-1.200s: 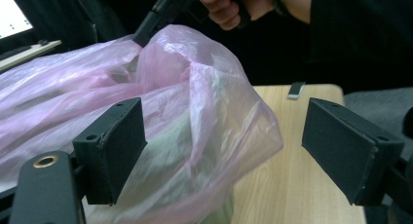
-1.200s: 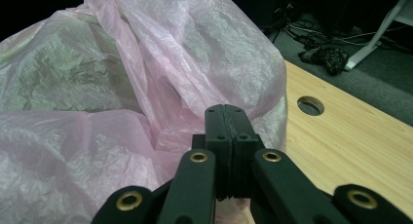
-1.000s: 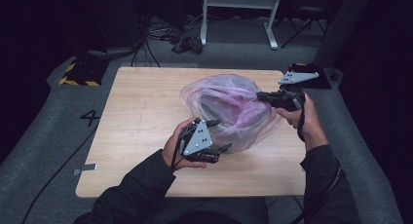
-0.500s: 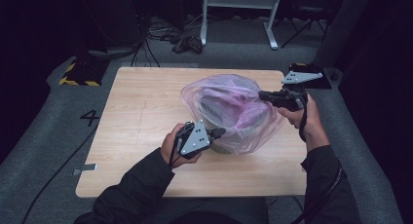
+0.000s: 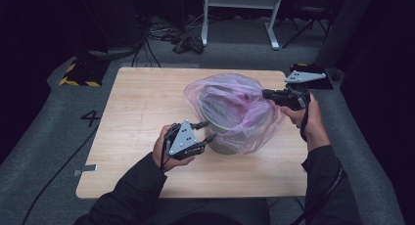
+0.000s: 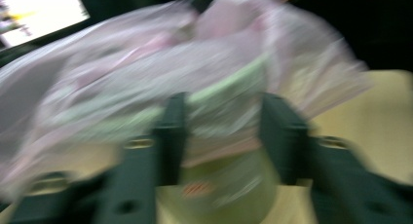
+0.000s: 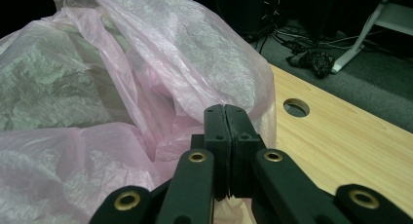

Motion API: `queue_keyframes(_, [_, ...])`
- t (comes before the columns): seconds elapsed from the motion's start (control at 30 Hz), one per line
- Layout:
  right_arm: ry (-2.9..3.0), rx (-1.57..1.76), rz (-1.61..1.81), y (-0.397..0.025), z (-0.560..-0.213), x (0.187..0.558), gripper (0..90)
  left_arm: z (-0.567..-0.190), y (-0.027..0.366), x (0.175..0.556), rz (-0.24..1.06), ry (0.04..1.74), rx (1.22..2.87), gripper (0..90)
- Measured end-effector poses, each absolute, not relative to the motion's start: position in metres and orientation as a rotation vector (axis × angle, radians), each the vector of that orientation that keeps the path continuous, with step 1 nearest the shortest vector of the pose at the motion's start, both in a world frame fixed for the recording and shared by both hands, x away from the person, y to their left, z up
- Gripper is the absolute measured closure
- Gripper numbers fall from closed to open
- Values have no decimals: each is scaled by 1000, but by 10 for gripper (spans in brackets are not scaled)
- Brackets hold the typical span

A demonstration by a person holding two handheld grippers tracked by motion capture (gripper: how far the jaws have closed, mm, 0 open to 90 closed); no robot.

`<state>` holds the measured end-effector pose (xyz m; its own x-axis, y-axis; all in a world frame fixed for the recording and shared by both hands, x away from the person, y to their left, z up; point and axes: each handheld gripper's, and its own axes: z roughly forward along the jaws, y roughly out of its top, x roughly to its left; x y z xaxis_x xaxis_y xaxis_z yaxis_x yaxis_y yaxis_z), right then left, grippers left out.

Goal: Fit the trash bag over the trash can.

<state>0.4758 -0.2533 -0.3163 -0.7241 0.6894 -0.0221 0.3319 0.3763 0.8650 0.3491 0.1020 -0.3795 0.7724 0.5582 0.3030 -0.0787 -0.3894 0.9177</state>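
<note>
A thin pink plastic bag [image 5: 235, 100] is draped over a pale green bin [image 5: 222, 146] in the middle of the wooden table [image 5: 142, 102]. My right gripper [image 5: 267, 93] is at the bag's right side, shut on a fold of the bag. In the right gripper view the jaws [image 7: 225, 122] press together with the pink bag [image 7: 122, 87] bunched against them. My left gripper [image 5: 207, 130] is open at the bin's lower left. The left gripper view is blurred. It shows the left gripper [image 6: 226, 131] with its jaws spread in front of the bag [image 6: 204, 63] and bin [image 6: 224, 185].
The table has a round hole [image 7: 296, 107] near its far right. On the floor behind lie cables [image 5: 188, 41], and a white frame [image 5: 240, 10] stands there. A yellow-black striped block [image 5: 78, 74] and a painted 4 [image 5: 91, 118] are to the left.
My left gripper has shifted slightly left along the bin's base and now stands open off the bag. The right gripper has kept its hold and barely moved.
</note>
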Motion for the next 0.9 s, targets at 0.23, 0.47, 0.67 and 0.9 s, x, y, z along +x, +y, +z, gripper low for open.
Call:
queue_keyframes(0.23, [2280,858,1298,-244,-313,474,887,-365,93,337,600,257,1835,232])
queue_keyframes(0.47, [2302,828,1264,-233,-309,473,887,-353,54,332,556,244,1878,193])
queue_keyframes(0.67, [2307,817,1274,-234,-307,469,887,-356,44,338,606,272,1919,365])
queue_keyframes(0.9, [2305,802,1288,-235,-307,467,880,-357,47,342,636,257,1914,728])
